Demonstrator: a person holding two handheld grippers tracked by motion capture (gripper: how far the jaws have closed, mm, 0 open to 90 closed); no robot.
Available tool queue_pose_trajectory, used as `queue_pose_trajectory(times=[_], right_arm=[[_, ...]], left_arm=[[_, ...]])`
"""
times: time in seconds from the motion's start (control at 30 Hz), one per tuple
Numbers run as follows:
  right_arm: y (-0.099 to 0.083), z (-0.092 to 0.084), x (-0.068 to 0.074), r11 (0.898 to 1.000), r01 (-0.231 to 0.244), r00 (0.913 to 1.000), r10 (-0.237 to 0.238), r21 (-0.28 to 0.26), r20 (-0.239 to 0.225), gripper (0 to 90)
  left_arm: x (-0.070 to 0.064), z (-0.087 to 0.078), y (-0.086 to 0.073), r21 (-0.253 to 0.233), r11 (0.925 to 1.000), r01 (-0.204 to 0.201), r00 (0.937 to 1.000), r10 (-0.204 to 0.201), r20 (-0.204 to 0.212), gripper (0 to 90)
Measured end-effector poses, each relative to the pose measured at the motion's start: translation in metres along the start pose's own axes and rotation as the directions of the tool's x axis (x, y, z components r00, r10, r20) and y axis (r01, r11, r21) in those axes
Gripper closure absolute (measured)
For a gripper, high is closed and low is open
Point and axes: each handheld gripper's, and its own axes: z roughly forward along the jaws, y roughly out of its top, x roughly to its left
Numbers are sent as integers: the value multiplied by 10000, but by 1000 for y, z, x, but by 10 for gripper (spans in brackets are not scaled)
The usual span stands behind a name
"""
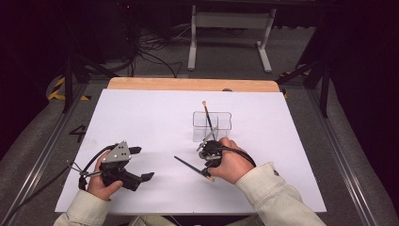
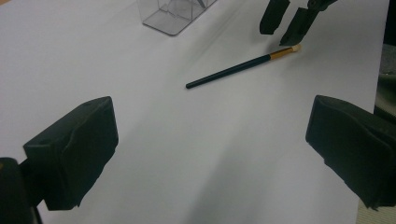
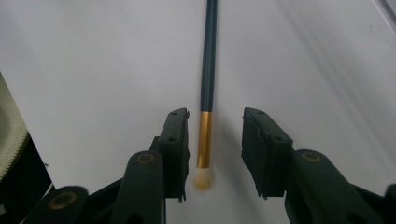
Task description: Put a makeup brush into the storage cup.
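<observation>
Step in hand: picking up the loose brush (image 3: 207, 84) — dark handle, gold ferrule, pale tip — which lies flat on the white table (image 1: 141, 122), just in front of the clear organizer (image 1: 211, 126).
Right gripper (image 3: 215, 149): jaws parted on either side of the ferrule, not yet pressing on it; nothing held.
Doing it well: I would centre the ferrule between the pads, keep them low to the table, and close squarely so the thin handle does not roll away.
Left gripper (image 2: 210, 154): jaws wide apart, nothing between them, resting well to the left of the brush.
Container: the organizer has clear compartments — one holds an upright brush (image 1: 207, 113), leaning; which compartment, I cannot tell.
</observation>
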Motion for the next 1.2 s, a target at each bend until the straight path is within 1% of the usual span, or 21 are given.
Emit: queue_pose_trajectory(times=[0.07,0.1,0.13,0.23,0.37,0.43,0.5,0.57,0.67,0.77,0.83,0.93,1.0,1.1,1.2], right_arm=[[0,2,0,9999,-67,10000,67,131,0,629],[0,3,0,9997,-108,9999,108,207,16,631],[0,4,0,9995,-92,9999,91,296,55,633],[0,7,1,9988,-114,9999,110,470,86,641],[1,10,2,9976,-159,9998,151,670,123,650],[1,12,2,9969,-178,9998,168,761,127,655],[1,12,2,9962,-186,9997,171,857,180,665],[1,14,3,9952,-206,9996,189,955,185,669],[2,15,3,9945,-185,9996,160,1029,244,681],[3,16,3,9938,-180,9994,146,1100,317,689],[4,16,3,9935,-181,9993,144,1123,335,693],[6,16,4,9934,-160,9993,120,1133,363,693],[7,17,5,9932,-164,9992,122,1153,372,712],[9,18,6,9924,-98,9985,31,1229,542,748],[9,18,6,9917,-50,9980,-33,1283,638,787]], left_arm=[[0,0,0,-26,10000,56,10000,-56,2,29],[0,0,0,-109,9999,134,9999,-133,77,26],[0,-1,0,-174,9997,197,9997,-194,157,26],[1,-3,0,-270,9993,273,9995,-268,185,25],[1,-3,1,-275,9993,246,9995,-241,191,15],[1,-3,1,-296,9991,301,9992,-293,279,5],[-1,-4,1,-429,9989,191,9996,-181,237,2],[-1,-6,1,-544,9982,254,9991,-235,360,2],[0,-5,1,-611,9973,415,9983,-389,435,2],[0,-4,1,-511,9980,383,9988,-368,308,2],[-1,-3,1,-432,9987,268,9996,-262,146,2],[-1,-1,2,-342,9990,272,9995,-267,144,2],[-1,-1,1,-271,9994,235,9997,-233,92,4],[-1,-1,1,-303,9993,211,9998,-210,52,11],[-1,-1,1,-221,9997,143,9999,-143,-24,17]])
